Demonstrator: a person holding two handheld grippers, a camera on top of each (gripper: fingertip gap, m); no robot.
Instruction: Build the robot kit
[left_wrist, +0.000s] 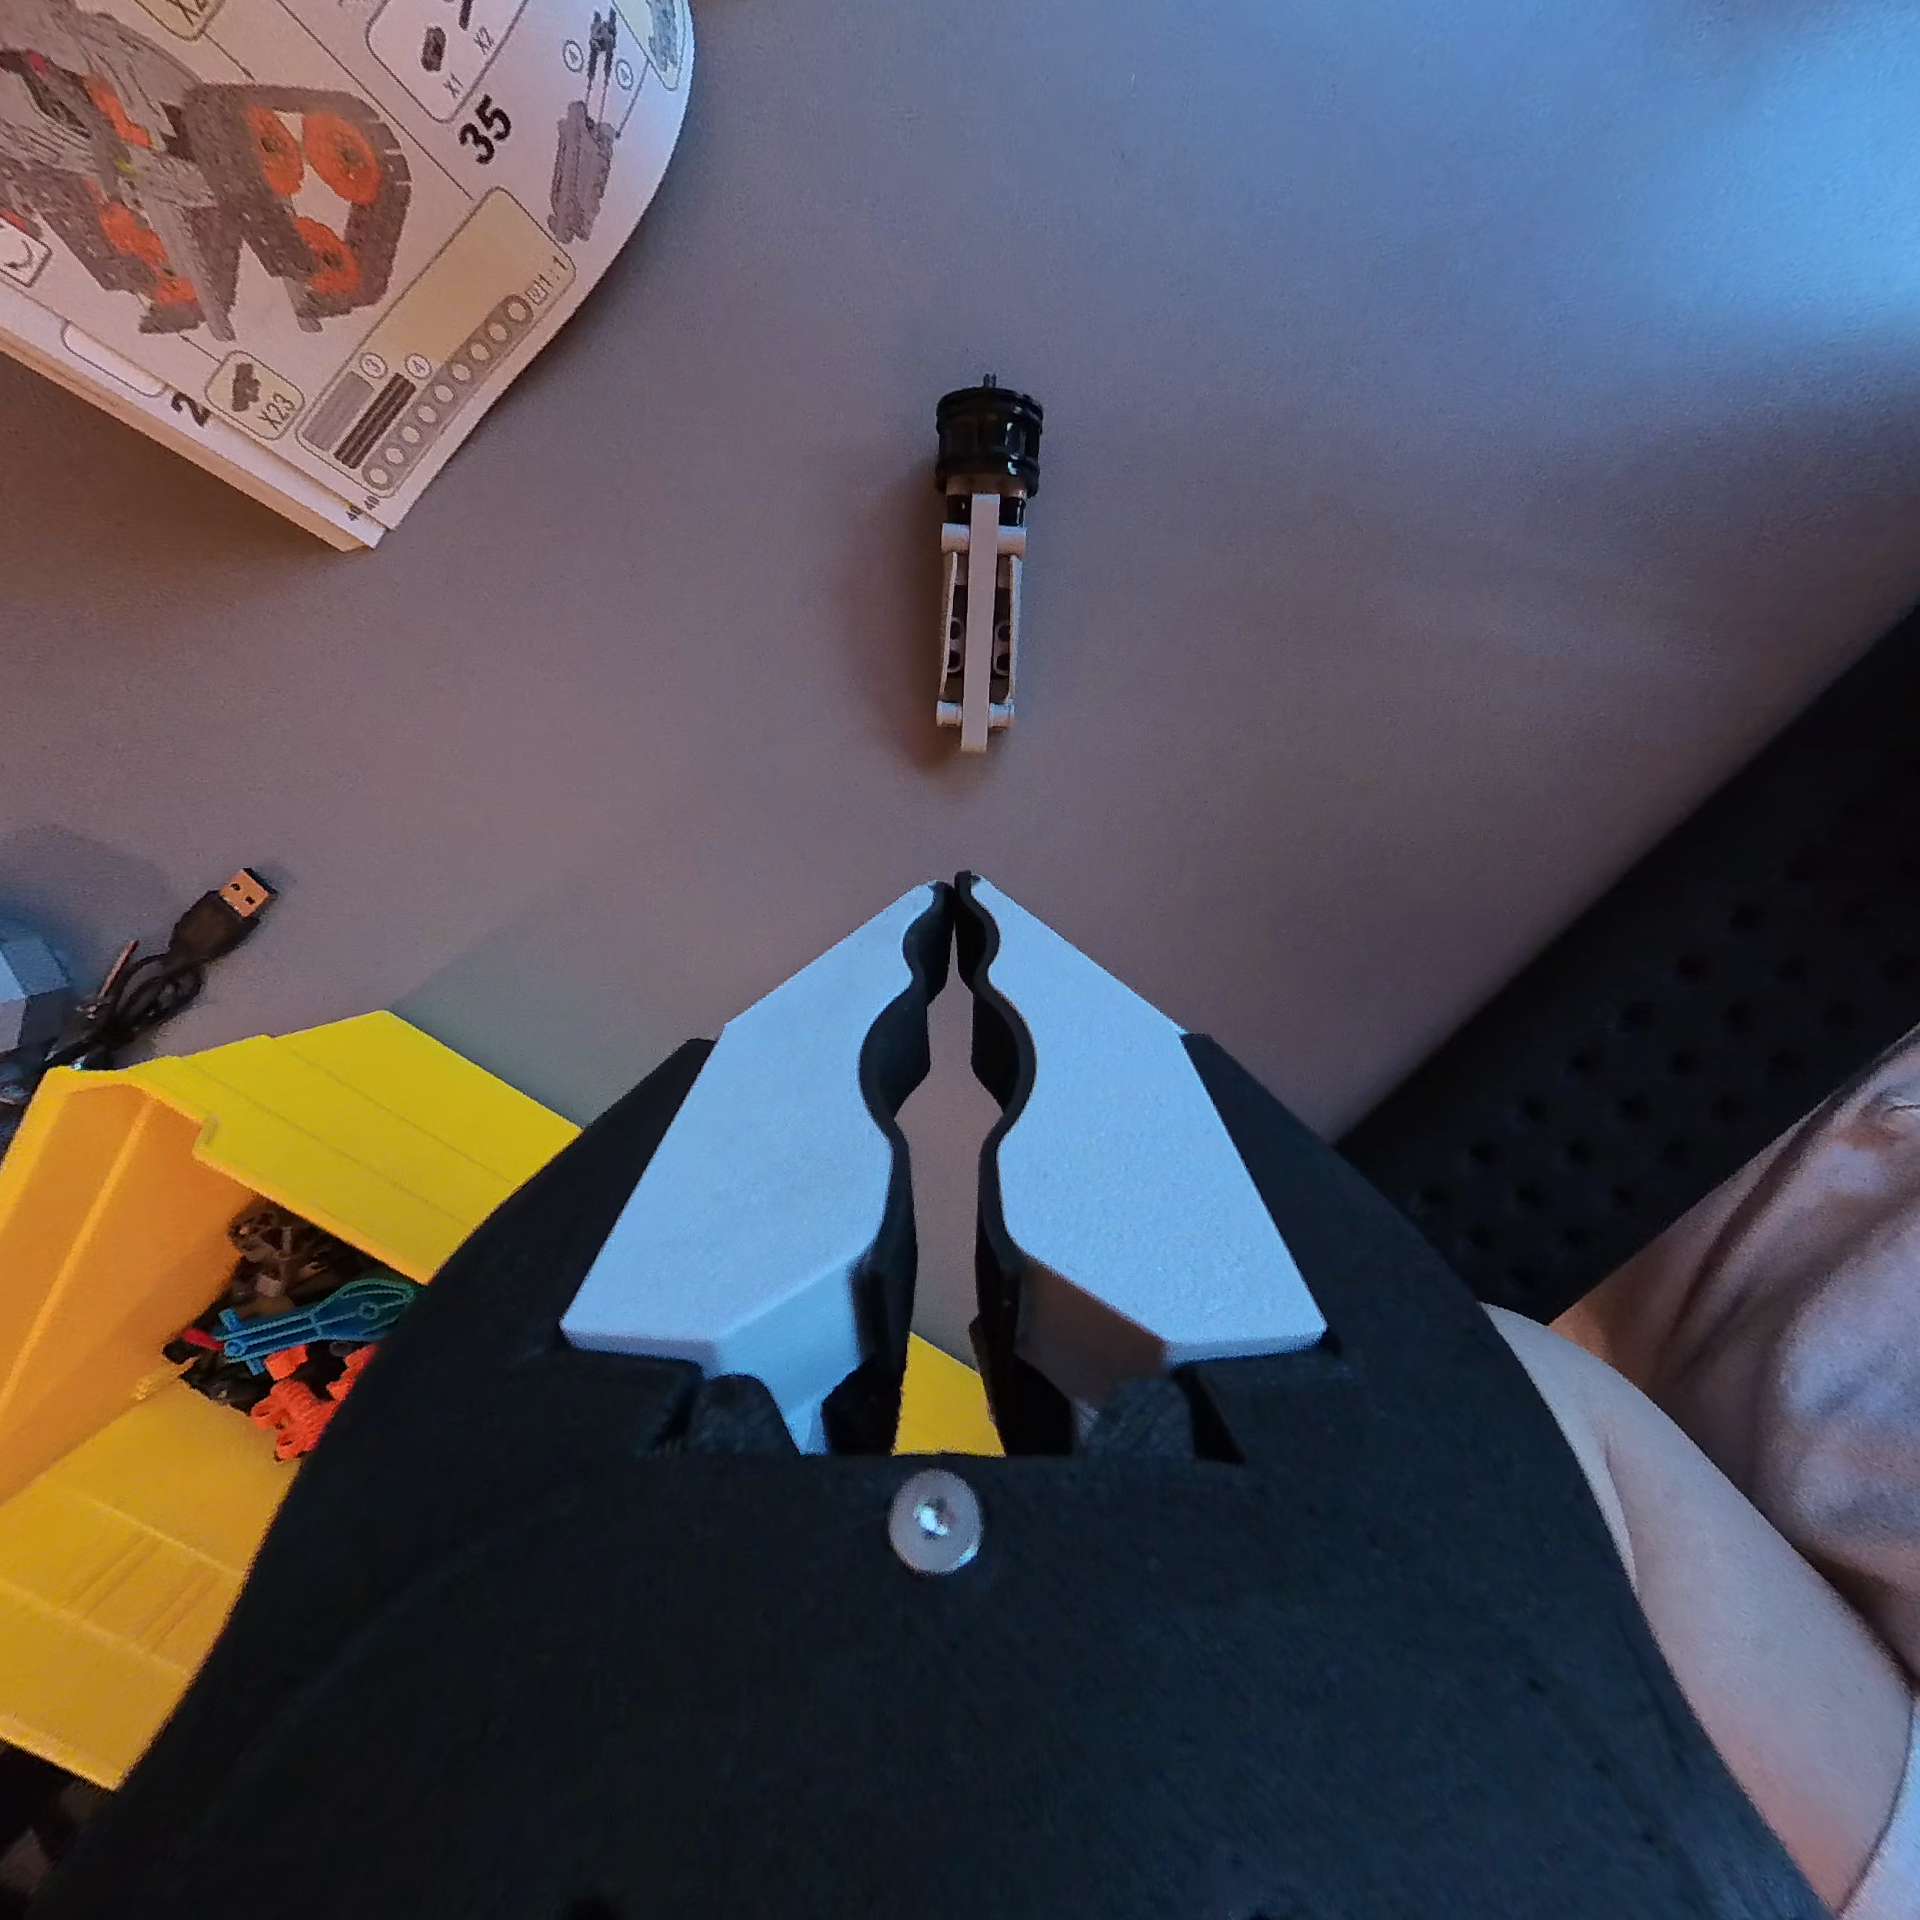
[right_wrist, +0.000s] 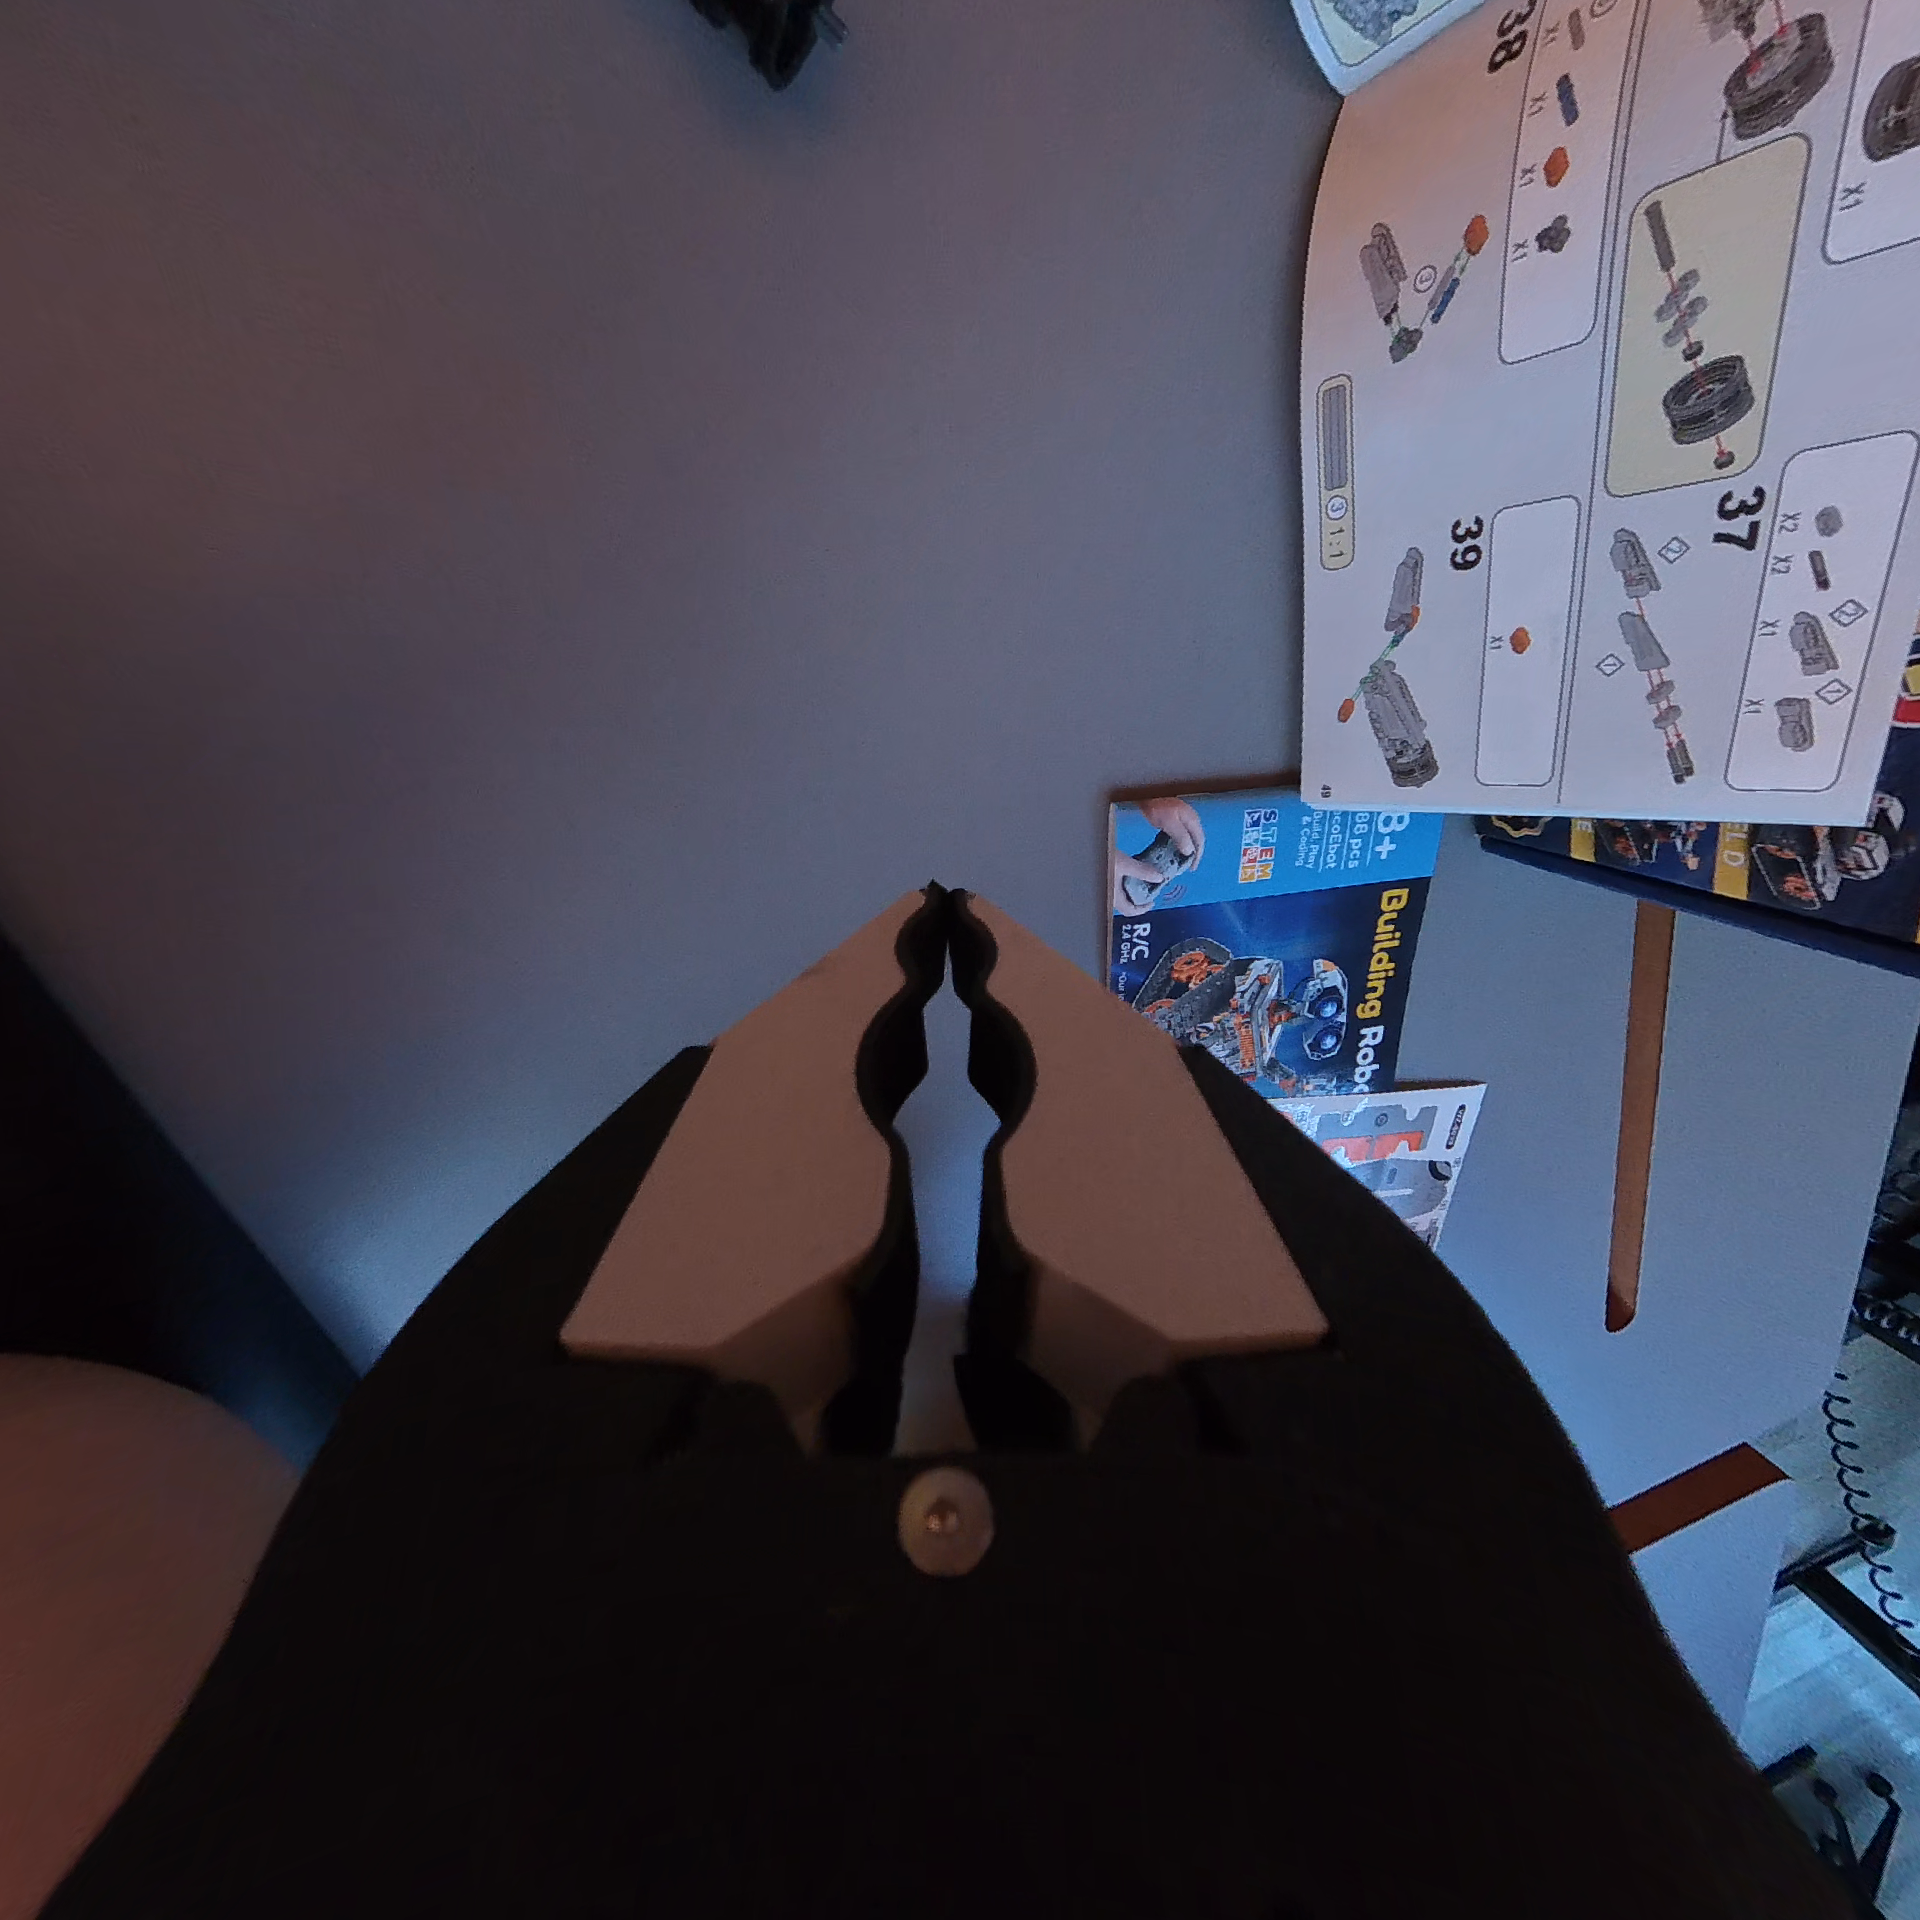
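Hovering above the grey tabletop (left_wrist: 1351, 416), the left gripper (left_wrist: 954, 885) has its tips pressed together and holds nothing. Nearest to it, just beyond the tips and in line with them, lies a small building-block assembly (left_wrist: 982, 582): a pale grey beam framework with a black ribbed wheel at its far end (a thin pin pokes out past the wheel). It rests flat on the tabletop, apart from the gripper. At far left an open instruction booklet (left_wrist: 312, 260) lies with its page curling. At near left a yellow bin (left_wrist: 94, 1195) holds loose black, orange and teal parts, and a black USB cable (left_wrist: 208, 925) sits just beyond it. A person's bare arm (left_wrist: 1766, 1403) shows at the near right edge.

The right gripper (right_wrist: 948, 896) is likewise closed tip to tip and empty, over a bare stretch of tabletop. To its right lies a blue printed box panel (right_wrist: 1268, 935), close by but not touching, with another open booklet page (right_wrist: 1558, 416) farther off on the right. A dark object (right_wrist: 774, 31) shows at the far edge, too cropped to identify. Neither gripper is in contact with anything.
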